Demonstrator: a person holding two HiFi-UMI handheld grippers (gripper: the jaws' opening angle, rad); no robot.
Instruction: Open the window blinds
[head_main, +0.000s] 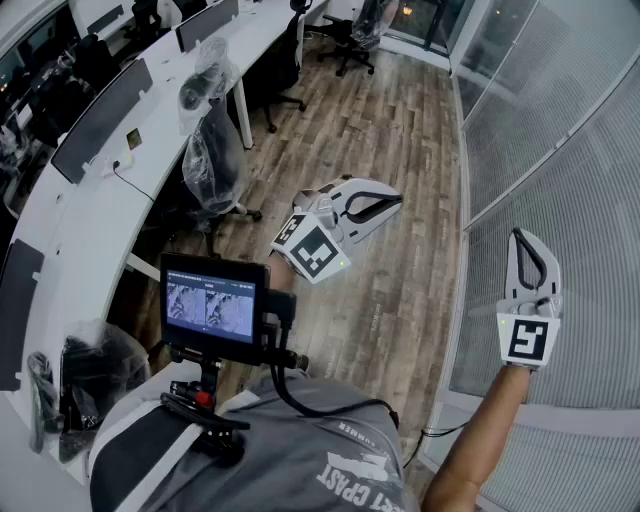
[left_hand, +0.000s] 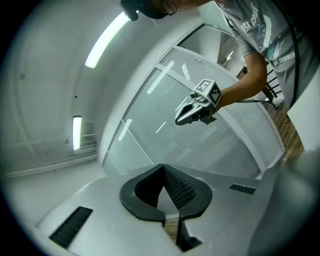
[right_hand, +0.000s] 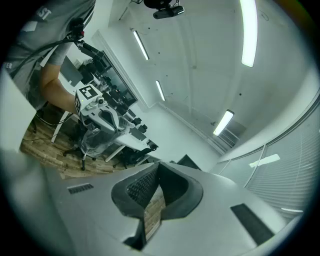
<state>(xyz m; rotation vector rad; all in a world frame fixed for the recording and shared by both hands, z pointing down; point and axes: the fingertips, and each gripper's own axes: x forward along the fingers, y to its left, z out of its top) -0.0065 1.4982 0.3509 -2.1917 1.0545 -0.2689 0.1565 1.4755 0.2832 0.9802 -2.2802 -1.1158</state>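
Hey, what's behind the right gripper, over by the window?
Behind the right gripper hang the window blinds, with their slats closed. Whatever lies beyond the window there cannot be seen, because the closed slats cover it.

The window blinds (head_main: 590, 180) run off the head view's right edge, and the long desk (head_main: 60, 230) runs off its left. The picture on the chest-mounted monitor (head_main: 214, 304) is too small to tell. The shirt print (head_main: 350, 478) is cut by the bottom edge.

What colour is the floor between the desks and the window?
The floor is brown wood-grain planking, clearest in the head view.
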